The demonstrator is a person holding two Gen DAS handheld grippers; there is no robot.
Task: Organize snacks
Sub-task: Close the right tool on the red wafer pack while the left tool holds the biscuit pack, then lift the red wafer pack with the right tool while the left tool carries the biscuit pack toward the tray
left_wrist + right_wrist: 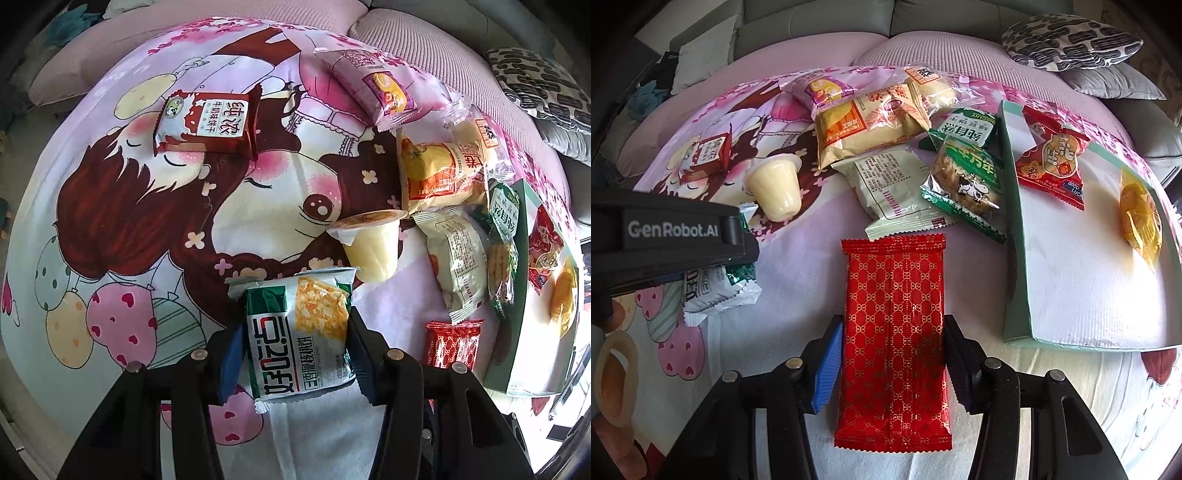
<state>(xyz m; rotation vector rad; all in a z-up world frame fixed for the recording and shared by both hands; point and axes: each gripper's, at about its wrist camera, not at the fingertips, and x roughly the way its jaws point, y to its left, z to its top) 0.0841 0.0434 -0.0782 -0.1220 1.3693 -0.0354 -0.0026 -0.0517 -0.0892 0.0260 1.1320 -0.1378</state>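
Between the right gripper fingers lies the red packet, long axis pointing away — clamped; left gripper grips the green-and-white pack.

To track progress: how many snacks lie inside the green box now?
2: a red packet near the green box's far end, and a yellow wrapped snack by its right wall. None seems hidden.

"GenRobot.AI" on the left claw's body ("GOOD LUCK" on the red packet)
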